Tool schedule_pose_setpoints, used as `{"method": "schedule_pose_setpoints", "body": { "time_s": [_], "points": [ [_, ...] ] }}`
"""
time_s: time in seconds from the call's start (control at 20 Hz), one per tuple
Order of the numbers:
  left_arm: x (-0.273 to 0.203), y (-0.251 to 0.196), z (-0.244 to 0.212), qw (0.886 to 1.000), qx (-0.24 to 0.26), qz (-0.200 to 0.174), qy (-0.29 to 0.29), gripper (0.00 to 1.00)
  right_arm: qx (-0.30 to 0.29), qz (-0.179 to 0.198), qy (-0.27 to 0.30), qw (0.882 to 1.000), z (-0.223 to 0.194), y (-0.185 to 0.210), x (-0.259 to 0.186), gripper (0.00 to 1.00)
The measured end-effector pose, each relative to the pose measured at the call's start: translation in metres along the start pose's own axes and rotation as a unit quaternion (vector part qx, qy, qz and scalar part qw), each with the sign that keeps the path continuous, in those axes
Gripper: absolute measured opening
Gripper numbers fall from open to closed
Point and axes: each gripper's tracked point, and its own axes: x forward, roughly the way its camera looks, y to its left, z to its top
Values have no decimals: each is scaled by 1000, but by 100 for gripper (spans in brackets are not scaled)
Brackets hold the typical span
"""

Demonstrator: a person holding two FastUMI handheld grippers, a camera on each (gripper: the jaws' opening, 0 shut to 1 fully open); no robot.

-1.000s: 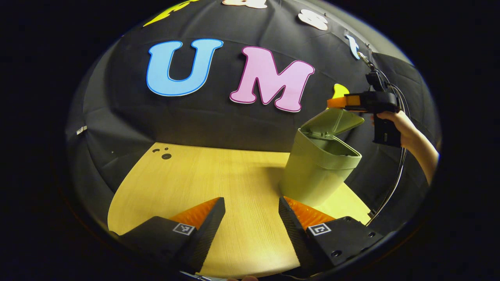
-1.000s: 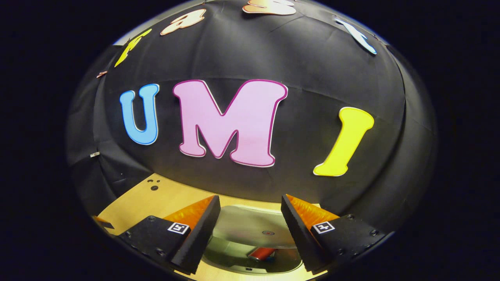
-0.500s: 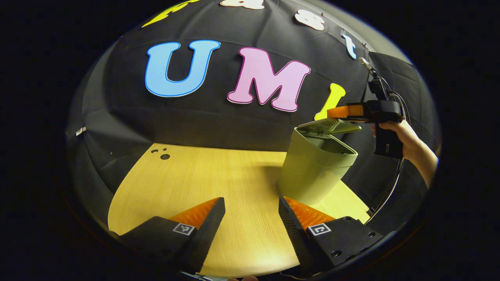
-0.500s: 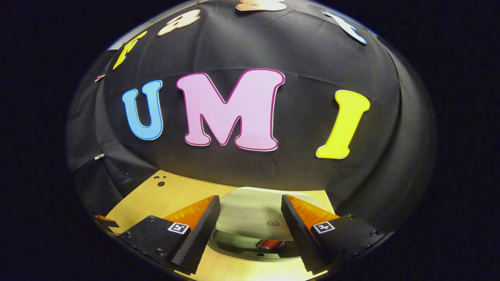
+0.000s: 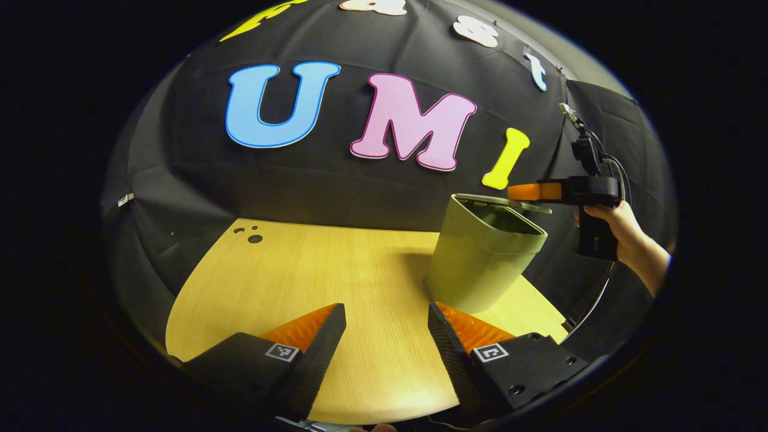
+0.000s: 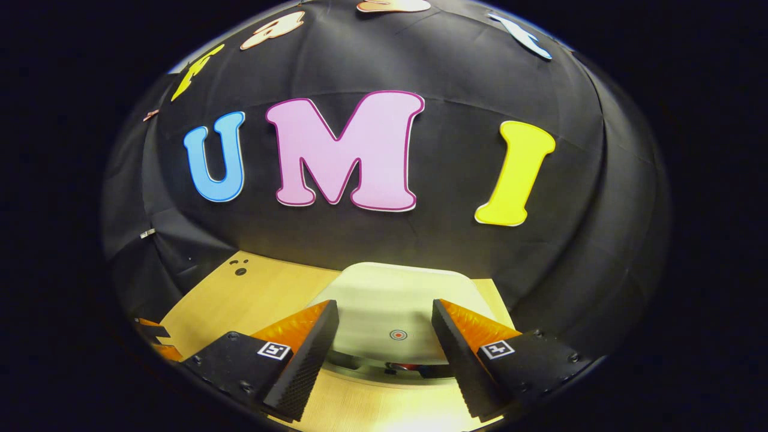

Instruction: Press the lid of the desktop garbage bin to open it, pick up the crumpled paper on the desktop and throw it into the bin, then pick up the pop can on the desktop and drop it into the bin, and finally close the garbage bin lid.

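One step is remaining: the right claw (image 6: 385,354), spread and empty, is pressing the lid (image 6: 393,300) beneath it down onto the bin (image 5: 480,264).

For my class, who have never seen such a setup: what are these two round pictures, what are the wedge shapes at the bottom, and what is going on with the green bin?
No robot here: a person holds a two-finger claw in each hand, and a fisheye camera rides on each claw. The wedges at the bottom of each picture are that claw's own fingers.

In the left gripper view, the left claw hangs open and empty over a wooden table. Farther off stands the green bin, with a hand holding the right claw just above the lid.

The right gripper view looks down along the right claw, open, onto that lid, which is almost shut. Something red shows through the remaining gap, probably the can. Neither claw holds anything.
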Motion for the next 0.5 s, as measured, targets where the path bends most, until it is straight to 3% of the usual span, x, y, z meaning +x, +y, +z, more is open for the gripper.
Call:
{"method": "schedule_pose_setpoints", "body": {
  "time_s": [0.5],
  "points": [
    [-2,-1,-4,1000,-4,-5,0,90,21,16,49,998,-35,-3,-4,98]
  ]
}}
